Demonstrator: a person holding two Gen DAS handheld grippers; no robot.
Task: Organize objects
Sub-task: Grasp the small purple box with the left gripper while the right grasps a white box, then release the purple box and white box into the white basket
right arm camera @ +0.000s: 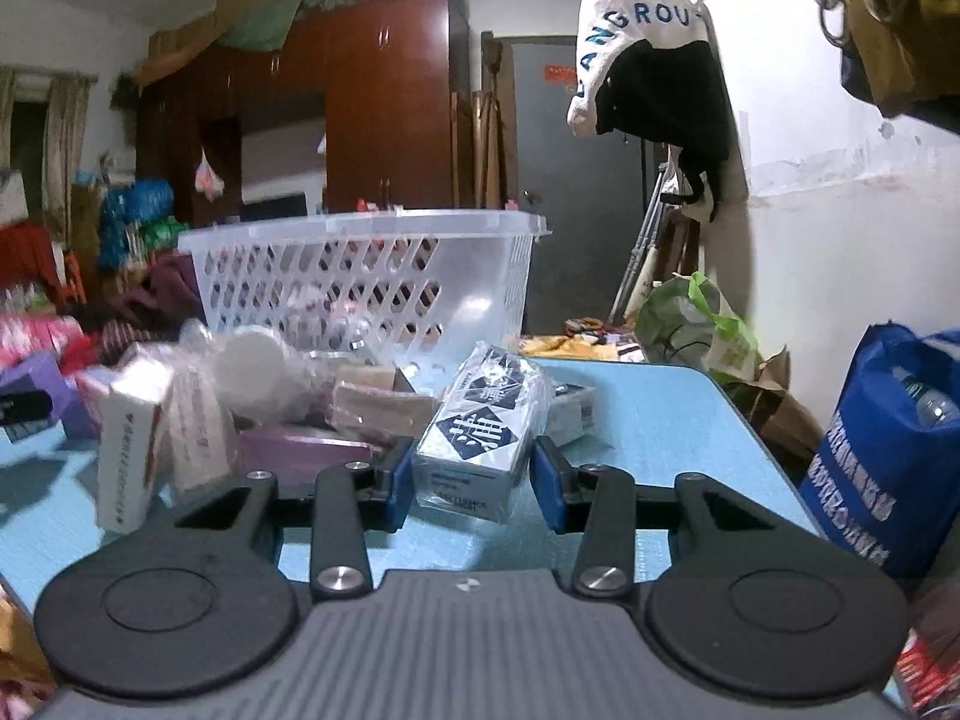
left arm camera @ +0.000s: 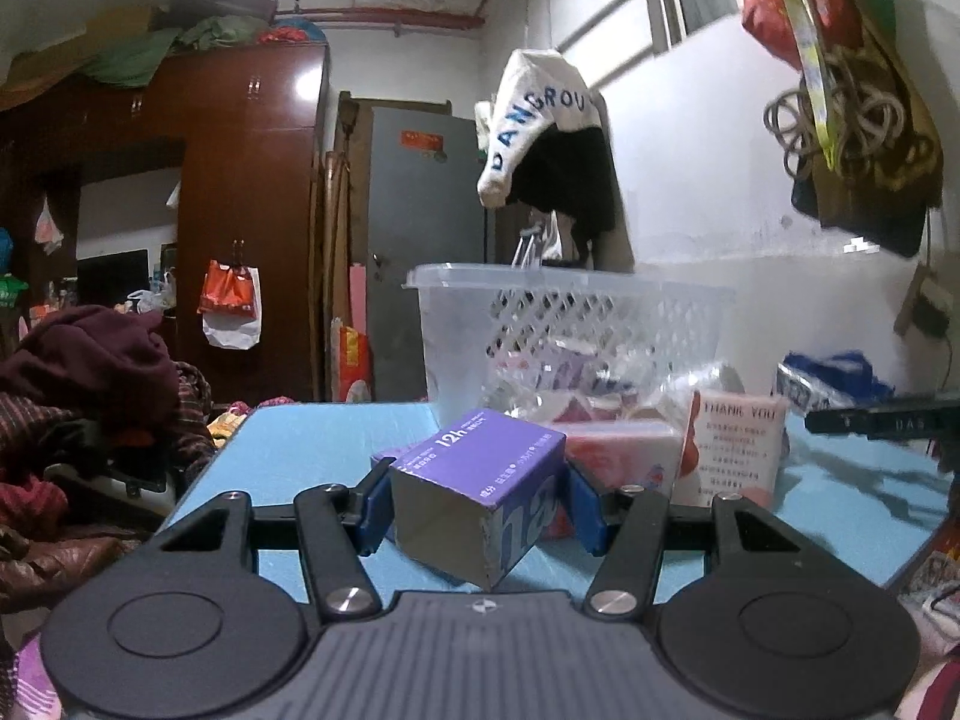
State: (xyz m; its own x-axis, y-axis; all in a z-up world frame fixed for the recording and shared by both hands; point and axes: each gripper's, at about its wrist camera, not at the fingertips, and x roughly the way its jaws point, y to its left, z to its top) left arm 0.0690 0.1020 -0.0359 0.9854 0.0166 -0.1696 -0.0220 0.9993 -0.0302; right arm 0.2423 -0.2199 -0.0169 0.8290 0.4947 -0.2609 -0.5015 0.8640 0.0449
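Left gripper (left arm camera: 477, 507) clamped on a purple box (left arm camera: 480, 495) wedged cornerwise between its blue pads, right gripper (right arm camera: 474, 480) closed around a plastic-wrapped packet (right arm camera: 480, 438) — both low over the blue table (left arm camera: 312, 450), clear basket (right arm camera: 372, 276) just beyond the clutter.

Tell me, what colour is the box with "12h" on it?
Purple on top, with a grey end face; the "12h" box shows best in the left wrist view.
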